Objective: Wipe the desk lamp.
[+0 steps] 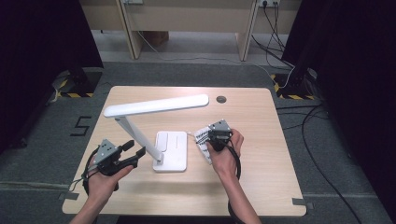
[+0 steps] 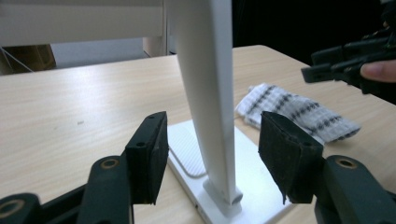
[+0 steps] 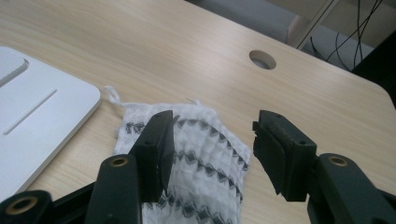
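Left gripper [image 2: 212, 158]: jaws standing apart, straddling the white lamp stem [image 2: 208, 93] at centre frame, pads clear of it on both sides. Right gripper [image 3: 212, 154]: jaws spread wide, nothing pinched, hanging over the folded checked cloth [image 3: 196, 168] at lower centre. In the high view the cloth [image 1: 201, 140] is lying just right of the lamp base [image 1: 173, 149], mid-table. Judged step: steadying the lamp while picking up the cloth. To do it well, the person should be squaring the left pads on the stem low down (near the hinge) before closing.
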`<state>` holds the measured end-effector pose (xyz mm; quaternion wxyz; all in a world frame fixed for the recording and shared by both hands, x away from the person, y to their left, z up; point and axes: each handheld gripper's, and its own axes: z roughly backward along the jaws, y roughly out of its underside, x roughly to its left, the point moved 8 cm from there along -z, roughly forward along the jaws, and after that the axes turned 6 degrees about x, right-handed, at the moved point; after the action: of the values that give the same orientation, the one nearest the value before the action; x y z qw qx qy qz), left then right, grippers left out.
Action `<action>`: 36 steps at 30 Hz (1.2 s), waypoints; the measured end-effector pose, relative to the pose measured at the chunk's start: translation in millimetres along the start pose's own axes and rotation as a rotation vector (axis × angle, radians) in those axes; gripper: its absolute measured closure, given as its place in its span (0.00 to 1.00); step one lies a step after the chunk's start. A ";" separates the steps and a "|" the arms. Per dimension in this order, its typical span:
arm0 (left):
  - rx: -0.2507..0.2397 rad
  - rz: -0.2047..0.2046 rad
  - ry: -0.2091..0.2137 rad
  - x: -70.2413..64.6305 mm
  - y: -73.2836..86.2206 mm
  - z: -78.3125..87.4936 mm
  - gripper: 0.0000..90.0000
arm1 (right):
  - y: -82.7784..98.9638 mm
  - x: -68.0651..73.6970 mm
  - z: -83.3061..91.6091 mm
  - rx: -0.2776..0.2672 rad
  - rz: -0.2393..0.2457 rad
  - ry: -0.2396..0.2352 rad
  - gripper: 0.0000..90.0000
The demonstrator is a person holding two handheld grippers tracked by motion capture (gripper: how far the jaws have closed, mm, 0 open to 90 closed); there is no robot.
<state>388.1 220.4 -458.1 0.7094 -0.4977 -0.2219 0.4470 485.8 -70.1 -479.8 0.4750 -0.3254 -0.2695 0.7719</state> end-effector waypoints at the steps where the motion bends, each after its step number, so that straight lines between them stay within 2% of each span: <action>1: 0.001 0.000 -0.001 0.8 1.6 1.8 0.46 | -0.6 -0.1 1.4 -0.005 0.006 0.002 0.54; 5: 0.005 -0.001 0.011 3.6 9.7 7.7 0.47 | 2.1 8.5 7.0 -0.013 0.024 -0.041 0.64; 8: 0.036 -0.009 0.024 7.9 22.0 10.6 0.50 | 13.4 25.8 9.0 0.008 0.047 -0.135 0.78; 11: 0.106 0.002 0.029 15.5 40.0 6.1 0.61 | 31.7 48.2 7.7 0.061 0.088 -0.234 0.89; 13: 0.154 0.011 0.016 22.4 51.0 -1.9 0.69 | 41.0 64.3 6.0 0.088 0.101 -0.297 0.94; 15: 0.198 0.023 0.012 25.7 59.0 -11.8 0.74 | 47.1 78.0 3.5 0.108 0.118 -0.335 0.97; 17: 0.240 0.016 0.014 26.4 64.7 -23.0 0.78 | 52.0 89.0 0.0 0.131 0.130 -0.360 0.99; 21: 0.309 0.010 0.037 21.7 73.5 -42.5 0.82 | 57.6 101.1 -7.3 0.162 0.127 -0.384 1.00; 26: 0.354 -0.003 0.052 14.2 80.9 -55.9 0.85 | 62.6 110.5 -12.0 0.183 0.126 -0.400 1.00; 30: 0.368 -0.013 0.051 11.7 82.3 -60.1 0.86 | 65.1 116.2 -13.9 0.184 0.127 -0.408 1.00; 36: 0.378 -0.020 0.060 9.8 85.2 -63.2 0.87 | 65.2 117.3 -13.2 0.182 0.129 -0.402 1.00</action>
<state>405.8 205.7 -562.1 0.8010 -0.3664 -0.1176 0.4585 419.9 11.5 -564.5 0.3887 -0.1375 -0.2667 0.8711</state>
